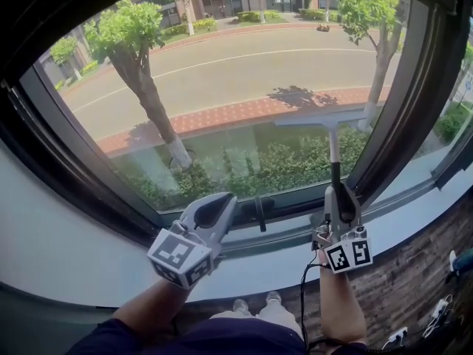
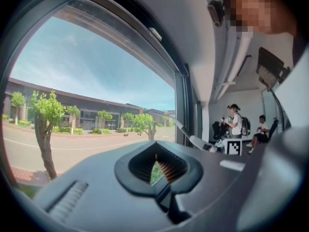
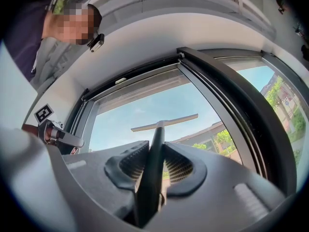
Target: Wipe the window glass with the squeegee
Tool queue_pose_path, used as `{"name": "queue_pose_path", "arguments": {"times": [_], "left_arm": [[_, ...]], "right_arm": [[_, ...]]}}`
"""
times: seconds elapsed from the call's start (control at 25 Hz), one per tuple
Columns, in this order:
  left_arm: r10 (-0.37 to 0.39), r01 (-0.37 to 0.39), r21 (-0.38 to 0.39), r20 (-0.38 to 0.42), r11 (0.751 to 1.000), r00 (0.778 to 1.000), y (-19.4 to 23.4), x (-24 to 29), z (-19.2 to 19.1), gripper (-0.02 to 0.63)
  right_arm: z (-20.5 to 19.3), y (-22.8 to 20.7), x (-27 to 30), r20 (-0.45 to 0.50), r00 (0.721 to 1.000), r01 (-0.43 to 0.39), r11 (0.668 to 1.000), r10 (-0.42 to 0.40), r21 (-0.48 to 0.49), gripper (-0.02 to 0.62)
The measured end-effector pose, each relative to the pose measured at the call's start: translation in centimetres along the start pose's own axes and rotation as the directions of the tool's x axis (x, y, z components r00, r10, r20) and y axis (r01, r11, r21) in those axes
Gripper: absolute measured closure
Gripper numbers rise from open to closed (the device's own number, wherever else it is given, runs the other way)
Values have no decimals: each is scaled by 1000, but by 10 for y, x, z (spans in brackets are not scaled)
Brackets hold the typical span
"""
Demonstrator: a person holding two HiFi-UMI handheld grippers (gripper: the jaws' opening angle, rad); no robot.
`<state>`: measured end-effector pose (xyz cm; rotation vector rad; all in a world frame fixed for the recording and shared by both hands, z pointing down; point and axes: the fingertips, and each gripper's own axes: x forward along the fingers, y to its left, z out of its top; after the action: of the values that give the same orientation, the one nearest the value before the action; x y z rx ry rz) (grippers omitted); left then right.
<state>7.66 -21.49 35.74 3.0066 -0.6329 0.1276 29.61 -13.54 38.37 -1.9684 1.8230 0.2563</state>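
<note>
The right gripper [image 1: 336, 192] is clamped tight on the squeegee [image 1: 333, 150], jaws pressed against either side of the dark handle with no slack showing in the right gripper view [image 3: 155, 149]. The handle stands nearly upright and the pale blade sits crosswise at the top, up against the glass [image 1: 222, 72] in the right half of the pane, roughly halfway up. The left gripper [image 1: 218, 207] hangs off to the left, low over the sill [image 1: 89, 265] and near the window handle [image 1: 260, 213]. Its jaws are drawn together to a thin slit with nothing in them [image 2: 157, 166]. Outside lie a road and trees [image 1: 137, 58].
</note>
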Motion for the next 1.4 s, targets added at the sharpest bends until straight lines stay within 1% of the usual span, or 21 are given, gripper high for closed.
{"name": "queue_pose_path", "arguments": {"times": [0.28,0.48,0.68,0.8,1.2,1.4], "left_arm": [[-8,7,-17,-38,1000,999,0,6,-10,612],[-33,31,-31,-77,999,996,-7,9,-32,612],[-43,40,-37,-96,999,994,-9,12,-38,612],[-65,60,-48,-105,997,992,-13,17,-40,612],[-58,49,-74,-127,996,990,-11,26,-49,612],[-45,31,-88,-156,996,987,-8,28,-60,612]], "right_arm": [[-11,-1,-9,-25,1000,1,1000,-1,24,492],[-33,-4,-27,-67,998,17,999,-14,34,492],[-49,-5,-40,-104,994,31,998,-26,53,494],[-57,-8,-46,-123,992,37,998,-30,60,492],[-83,-12,-66,-175,984,51,996,-38,71,493],[-103,-17,-78,-207,977,71,993,-51,90,492]]}}
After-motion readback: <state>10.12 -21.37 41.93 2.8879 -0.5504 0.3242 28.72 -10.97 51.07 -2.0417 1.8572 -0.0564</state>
